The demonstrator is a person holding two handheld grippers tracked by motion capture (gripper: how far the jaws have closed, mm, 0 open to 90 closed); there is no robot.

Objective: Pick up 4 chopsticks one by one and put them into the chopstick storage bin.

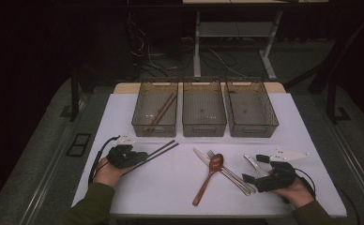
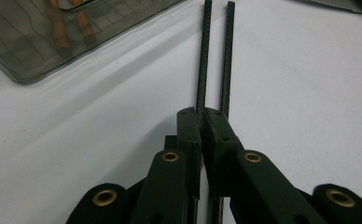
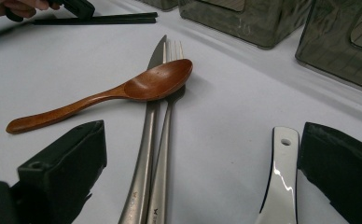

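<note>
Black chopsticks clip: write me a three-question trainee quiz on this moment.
1. True or false: the left tongs are shut on the black chopsticks.
2. Which bin holds the brown chopsticks: A left, B middle, C right?
3. What lies across the knife and fork?

Key: 1 true. 2 A, the left bin. 3 the wooden spoon.

Left hand-held gripper (image 1: 132, 157) near worktop (image 1: 124, 112) left edge, clamped on pair of thin black chopsticks (image 1: 163, 149); three smoky translucent plastic bins (image 1: 203, 112) along far edge.
</note>
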